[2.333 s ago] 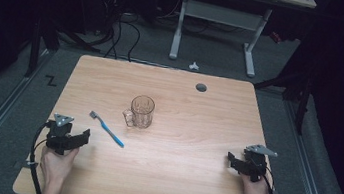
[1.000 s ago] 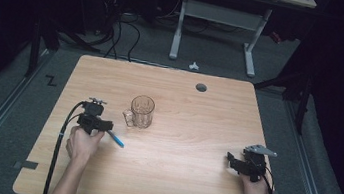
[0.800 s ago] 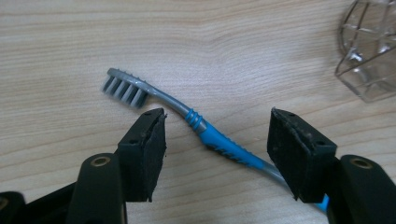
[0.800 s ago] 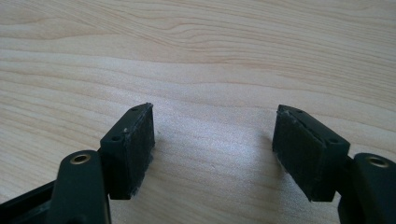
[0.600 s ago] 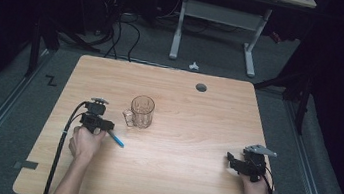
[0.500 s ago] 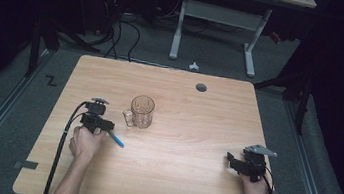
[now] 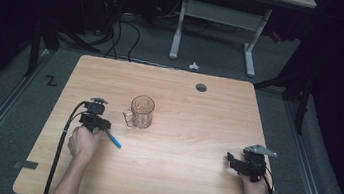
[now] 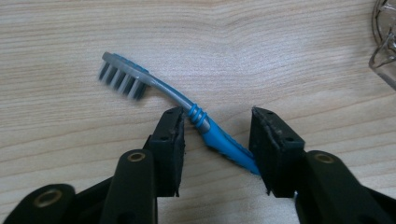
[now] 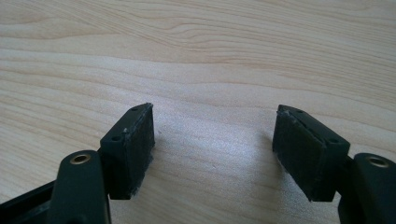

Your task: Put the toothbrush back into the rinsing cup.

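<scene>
A blue toothbrush (image 8: 219, 140) with a grey neck and bristle head lies flat on the wooden table (image 7: 196, 130). In the high view its blue handle (image 7: 114, 140) sticks out to the right of my left gripper (image 7: 95, 120). My left gripper (image 8: 215, 126) is low over the brush, its jaws either side of the handle, which runs slantwise between them. The jaws have just been closing, and a gap remains beside the handle. My right gripper (image 9: 215, 126) rests open at the table's right front (image 7: 238, 163), with bare wood between its pads.
A clear glass mug (image 7: 141, 111) stands mid-table, just right of the left gripper; its edge shows in the left gripper view (image 8: 385, 42). A round cable hole (image 7: 201, 87) sits near the far edge. Desk legs and cables lie on the floor beyond.
The left hand moved from the front left corner up to the toothbrush and lowered its gripper over it. In the last second it shifted only slightly. The right hand has stayed put.
</scene>
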